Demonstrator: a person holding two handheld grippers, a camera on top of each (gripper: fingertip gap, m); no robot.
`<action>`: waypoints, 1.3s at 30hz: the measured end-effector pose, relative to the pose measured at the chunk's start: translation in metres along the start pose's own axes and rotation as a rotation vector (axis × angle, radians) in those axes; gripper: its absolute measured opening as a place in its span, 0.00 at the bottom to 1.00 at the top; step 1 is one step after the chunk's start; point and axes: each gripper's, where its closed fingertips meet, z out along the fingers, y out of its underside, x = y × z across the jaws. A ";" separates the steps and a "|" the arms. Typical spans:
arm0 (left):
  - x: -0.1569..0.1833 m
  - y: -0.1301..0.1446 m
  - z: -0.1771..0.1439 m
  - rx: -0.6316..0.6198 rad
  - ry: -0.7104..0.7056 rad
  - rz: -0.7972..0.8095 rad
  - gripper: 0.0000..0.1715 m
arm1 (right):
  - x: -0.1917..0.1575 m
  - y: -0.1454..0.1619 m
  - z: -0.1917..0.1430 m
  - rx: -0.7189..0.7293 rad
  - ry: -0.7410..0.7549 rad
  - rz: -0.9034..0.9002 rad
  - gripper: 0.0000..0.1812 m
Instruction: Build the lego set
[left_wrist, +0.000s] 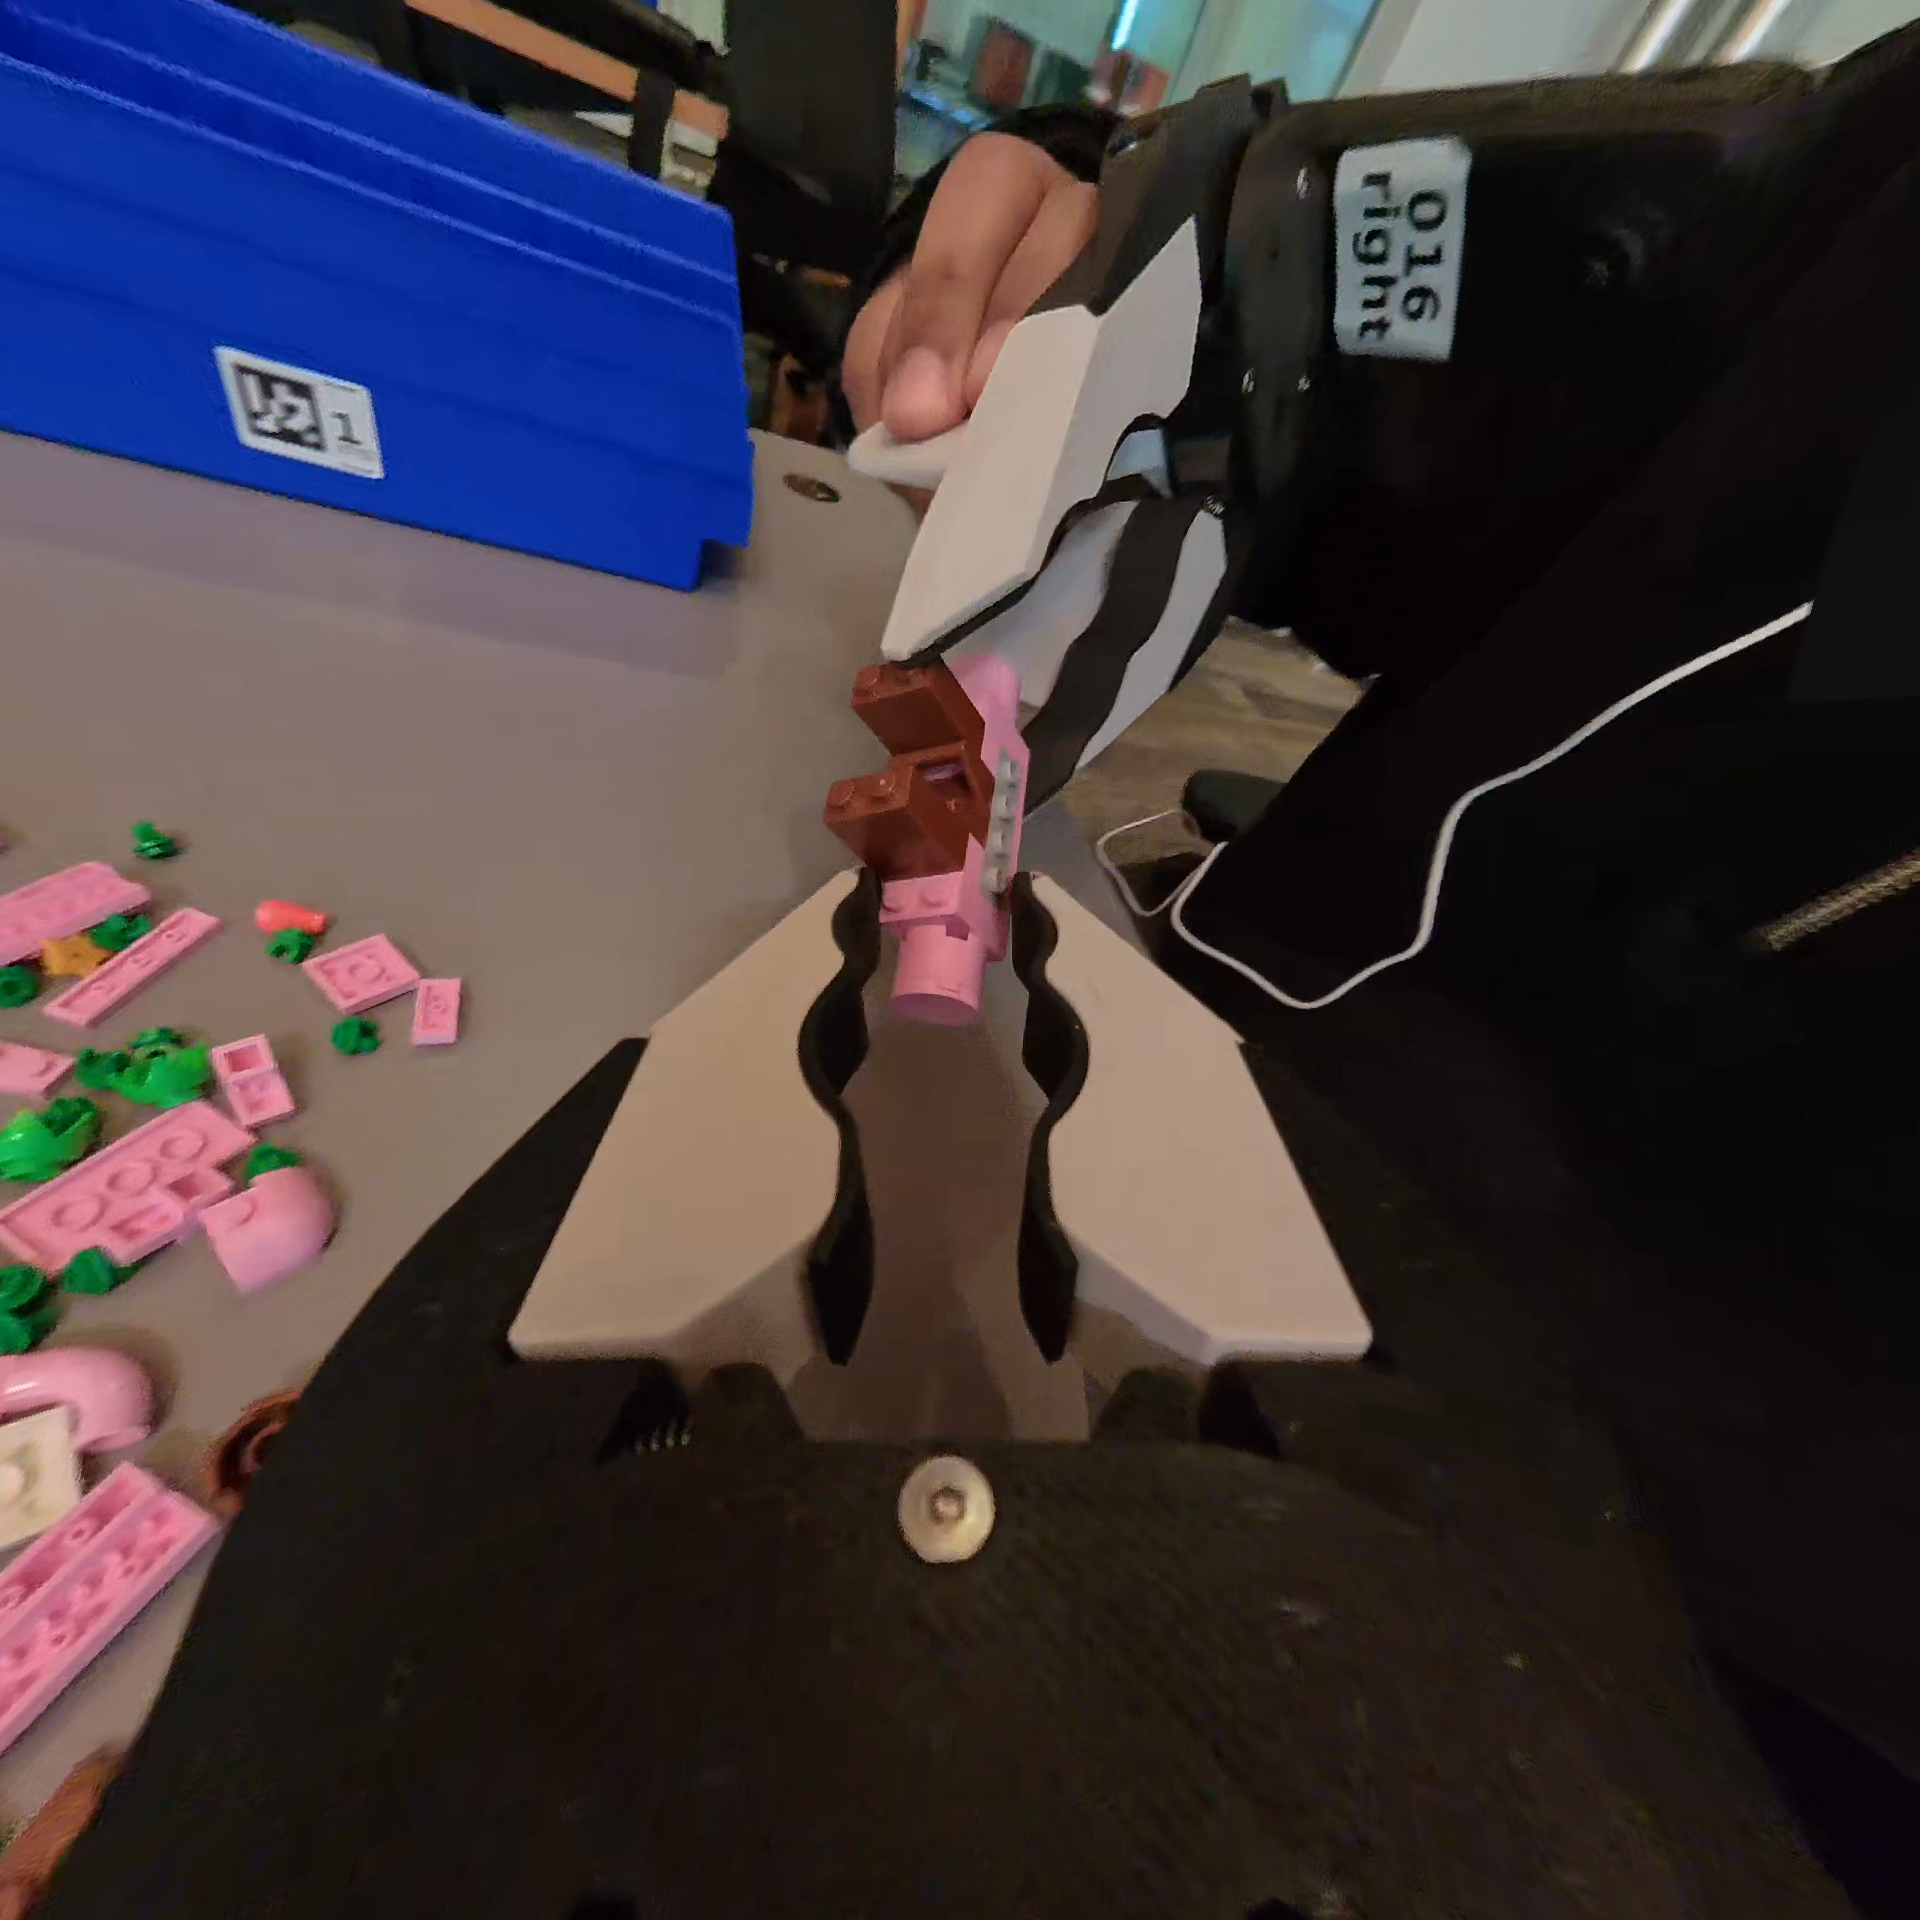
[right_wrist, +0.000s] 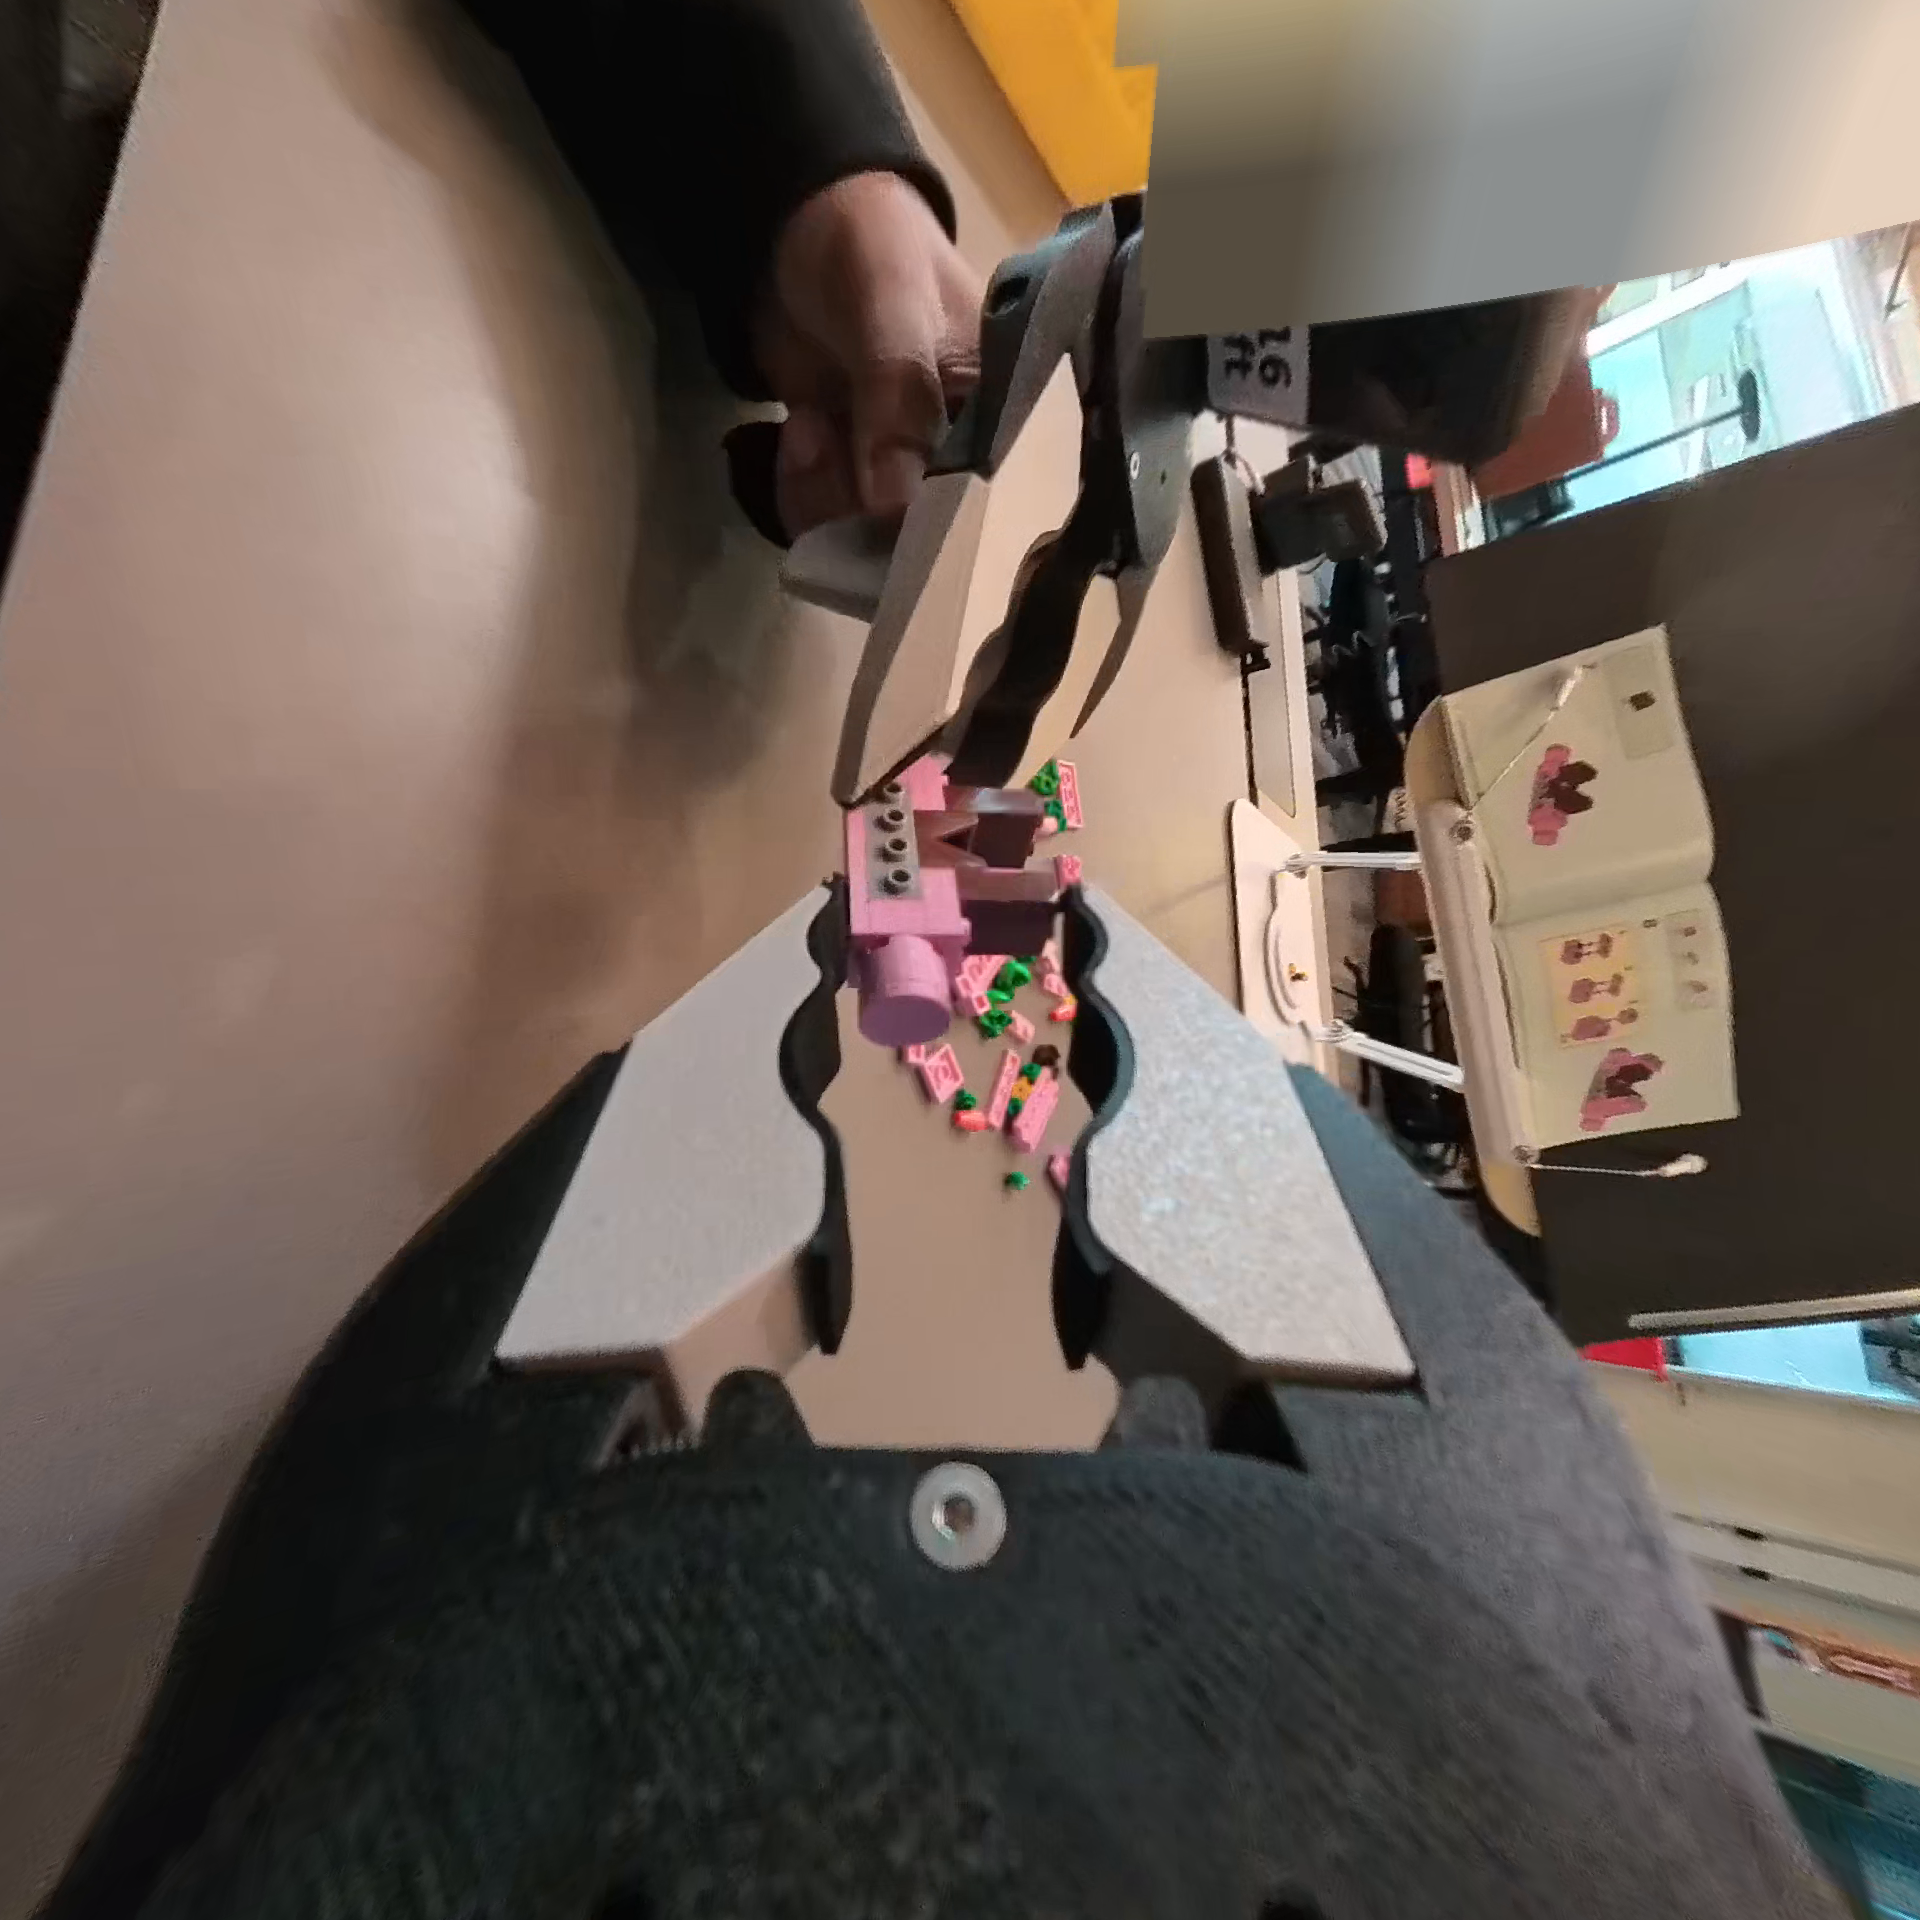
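A small lego assembly (left_wrist: 935, 831) of pink and brown bricks, with a pink cylinder at its near end, is held in the air over the grey table (left_wrist: 520, 727). My left gripper (left_wrist: 940, 899) is shut on its lower pink part. My right gripper (left_wrist: 925, 660) comes in from the upper right and meets the assembly's top end. In the right wrist view the same assembly (right_wrist: 904, 904) sits between the tips of my right gripper (right_wrist: 951, 914), which is shut on it. My left gripper (right_wrist: 914, 784) reaches in from above.
Loose pink plates, pink curved pieces and green leaf pieces (left_wrist: 156, 1122) lie on the table at the left. A blue bin (left_wrist: 364, 312) stands behind them. An open instruction booklet (right_wrist: 1600, 914) stands on a holder at the right. A person's hand (left_wrist: 956, 301) holds each gripper. Less than 4 cm separates the two grippers' tips.
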 end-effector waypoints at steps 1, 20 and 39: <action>-0.005 0.002 -0.001 -0.017 -0.036 0.016 0.13 | 0.000 0.003 0.001 0.003 -0.005 0.041 0.22; -0.056 0.062 0.000 -0.472 -0.437 0.267 0.19 | -0.012 0.158 0.028 -0.342 0.084 1.025 0.55; -0.044 0.044 -0.181 -0.255 -1.191 -0.065 0.71 | -0.015 0.195 0.024 -0.483 0.118 1.256 0.88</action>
